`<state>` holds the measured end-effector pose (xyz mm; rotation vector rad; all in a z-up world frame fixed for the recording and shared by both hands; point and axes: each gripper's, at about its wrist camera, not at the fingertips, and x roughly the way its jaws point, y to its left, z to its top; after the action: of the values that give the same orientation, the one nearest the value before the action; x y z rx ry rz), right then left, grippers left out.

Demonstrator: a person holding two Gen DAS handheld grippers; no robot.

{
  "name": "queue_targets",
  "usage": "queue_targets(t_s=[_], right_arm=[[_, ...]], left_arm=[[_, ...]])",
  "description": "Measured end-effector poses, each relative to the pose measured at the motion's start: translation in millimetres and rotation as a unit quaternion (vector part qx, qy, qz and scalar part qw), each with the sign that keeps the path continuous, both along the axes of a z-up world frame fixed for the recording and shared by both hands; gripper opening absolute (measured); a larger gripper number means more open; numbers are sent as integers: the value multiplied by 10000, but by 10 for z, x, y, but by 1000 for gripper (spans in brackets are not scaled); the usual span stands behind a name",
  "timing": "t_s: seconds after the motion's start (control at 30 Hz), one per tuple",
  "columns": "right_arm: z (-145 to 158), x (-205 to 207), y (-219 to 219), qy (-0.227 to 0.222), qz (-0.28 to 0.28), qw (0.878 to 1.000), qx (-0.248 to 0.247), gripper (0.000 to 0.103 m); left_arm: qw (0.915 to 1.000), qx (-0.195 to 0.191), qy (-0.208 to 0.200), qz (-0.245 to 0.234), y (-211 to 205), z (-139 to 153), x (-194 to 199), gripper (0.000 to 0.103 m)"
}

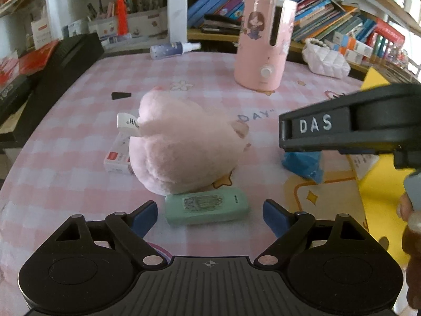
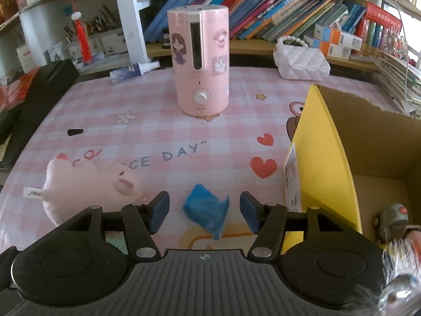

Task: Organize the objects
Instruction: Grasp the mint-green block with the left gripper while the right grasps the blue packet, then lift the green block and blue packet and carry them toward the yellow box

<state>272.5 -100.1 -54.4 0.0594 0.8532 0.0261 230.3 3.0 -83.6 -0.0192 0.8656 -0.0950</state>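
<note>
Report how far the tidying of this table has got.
Done: a grey toy robot already lies in the yellow cardboard box. In hand: nothing gripped. The right claw stands open around the blue crumpled packet, and the left claw is open at the green case. Left: the pink plush toy and the small red-and-white box behind it.

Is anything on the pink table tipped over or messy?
Yes. The spray bottle lies on its side at the table's far edge instead of standing. The pink plush toy is flopped over on top of a small white and red box. A blue crumpled wrapper sits loose near the yellow cardboard box.
</note>
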Motion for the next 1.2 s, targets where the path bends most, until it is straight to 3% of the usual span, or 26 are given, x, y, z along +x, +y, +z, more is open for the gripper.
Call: queue_targets(t_s=[0.13,0.37,0.53,0.73,0.8,0.83,1.03,1.2], right_arm=[[-56,29,7,80,24,10000,-16,65],[-156,120,34,200,-1,9998,22,76],[-253,181,58,286,-115,9995,-38,76],[-333,228,27,363,-385,9986,4,69],[-322,224,38,313,-332,9989,-80,54],[-314,225,42,284,-250,9992,-99,40],[-236,152,51,199,56,9997,96,38],[9,-81,105,-124,356,9988,318,38]], left_arm=[[10000,8,-45,68,18,7,28,70],[9999,-3,12,121,164,58,-29,69],[9990,-28,-85,432,402,157,-117,69],[9974,-34,-219,692,609,279,-231,69],[9967,-43,-258,771,662,310,-259,69],[9963,-58,-275,810,690,327,-274,69],[9943,-116,-392,982,818,423,-379,69],[9933,-163,-606,968,870,561,-503,69]])
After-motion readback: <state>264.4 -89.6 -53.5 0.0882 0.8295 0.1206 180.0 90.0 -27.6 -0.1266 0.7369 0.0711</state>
